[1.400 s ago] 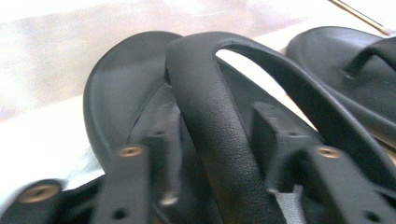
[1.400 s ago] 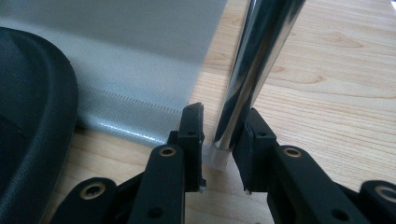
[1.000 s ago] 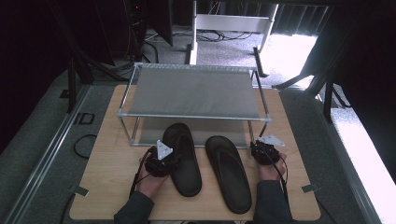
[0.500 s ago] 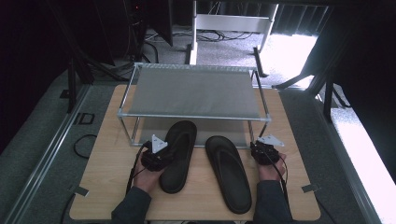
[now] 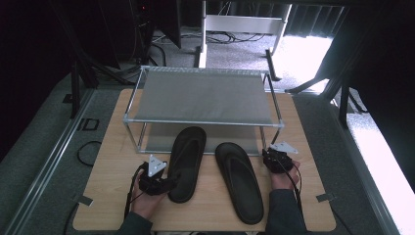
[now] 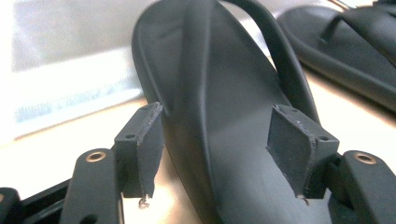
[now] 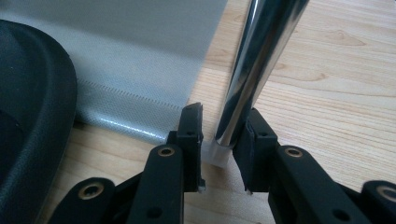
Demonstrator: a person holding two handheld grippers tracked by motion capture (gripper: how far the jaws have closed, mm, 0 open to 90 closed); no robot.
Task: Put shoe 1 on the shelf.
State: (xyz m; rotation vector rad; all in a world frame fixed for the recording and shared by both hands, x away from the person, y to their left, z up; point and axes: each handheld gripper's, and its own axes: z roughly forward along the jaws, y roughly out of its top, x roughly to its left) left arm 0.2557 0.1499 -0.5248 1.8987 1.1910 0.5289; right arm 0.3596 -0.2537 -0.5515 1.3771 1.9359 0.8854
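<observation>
Two black flip-flop sandals lie on the wooden table in front of a two-shelf metal rack (image 5: pixel 203 98). The left sandal (image 5: pixel 188 156) points its toe under the rack. My left gripper (image 5: pixel 171 184) is at that sandal's heel. In the left gripper view the heel (image 6: pixel 219 84) sits between the jaws of the left gripper (image 6: pixel 219 140), which have just been opening, and the pads stand clear of it. The right sandal (image 5: pixel 240 181) lies beside it. My right gripper (image 5: pixel 269 155) is shut on the rack's front right chrome leg (image 7: pixel 257 60) just above its white foot.
The rack's lower grey shelf (image 7: pixel 140 56) lies low behind the sandals' toes. Bare wood (image 5: pixel 107 186) stretches left of my left hand and right of the rack leg (image 7: pixel 336 84). The table's front edge is close behind both hands.
The left sandal's heel swung left with my left gripper, so the sandal now lies straighter. The left jaws then opened off the heel. The right gripper has not moved.
</observation>
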